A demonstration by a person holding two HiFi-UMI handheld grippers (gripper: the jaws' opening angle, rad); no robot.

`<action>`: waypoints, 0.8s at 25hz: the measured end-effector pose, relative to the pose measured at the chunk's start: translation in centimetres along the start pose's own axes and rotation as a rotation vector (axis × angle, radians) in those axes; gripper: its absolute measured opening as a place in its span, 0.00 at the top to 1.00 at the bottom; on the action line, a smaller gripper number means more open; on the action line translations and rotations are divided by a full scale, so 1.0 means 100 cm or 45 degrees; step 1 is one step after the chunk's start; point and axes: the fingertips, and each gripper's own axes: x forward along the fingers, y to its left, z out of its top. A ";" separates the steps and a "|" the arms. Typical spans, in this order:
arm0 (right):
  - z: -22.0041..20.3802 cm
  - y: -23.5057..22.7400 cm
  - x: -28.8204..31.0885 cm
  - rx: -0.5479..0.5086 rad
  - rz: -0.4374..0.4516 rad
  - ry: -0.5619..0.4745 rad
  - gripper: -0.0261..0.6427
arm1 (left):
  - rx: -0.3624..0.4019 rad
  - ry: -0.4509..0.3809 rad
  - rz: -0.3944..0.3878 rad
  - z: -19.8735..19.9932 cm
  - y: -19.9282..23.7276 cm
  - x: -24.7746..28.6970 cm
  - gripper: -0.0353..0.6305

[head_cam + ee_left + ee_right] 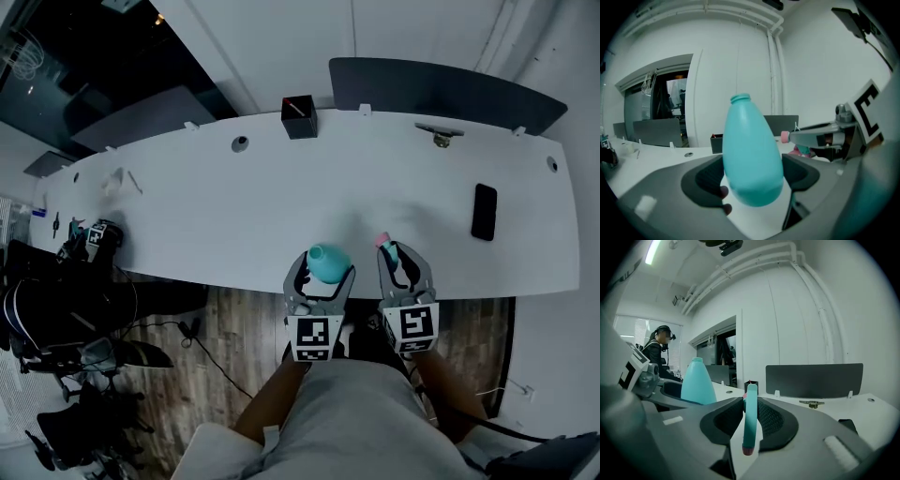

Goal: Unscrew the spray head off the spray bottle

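The teal spray bottle [328,262] stands upright over the table's near edge, its threaded neck [740,98] bare and open. My left gripper [322,269] is shut on the bottle's body [752,159], pads on both sides. Just to the right, my right gripper [399,262] is shut on the detached spray head [387,246], a slim teal piece with a pink tip [750,416]. The head is apart from the bottle, which appears at left in the right gripper view [697,383]. The pink tip [785,137] also shows in the left gripper view.
On the long white table [234,206] are a black pen box [299,116] at the back, a black phone [484,211] at right and a small metal item [441,137]. A dark partition [441,89] lines the far edge. Office chairs [56,319] crowd the left. A person [660,350] is at far left.
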 end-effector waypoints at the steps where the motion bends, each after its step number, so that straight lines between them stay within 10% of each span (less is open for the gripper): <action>1: 0.000 0.002 -0.006 0.006 0.002 -0.002 0.82 | -0.001 -0.006 0.005 0.001 -0.001 -0.005 0.37; 20: 0.014 0.032 -0.017 0.006 -0.071 -0.014 0.82 | -0.001 -0.078 -0.049 0.016 0.020 -0.020 0.37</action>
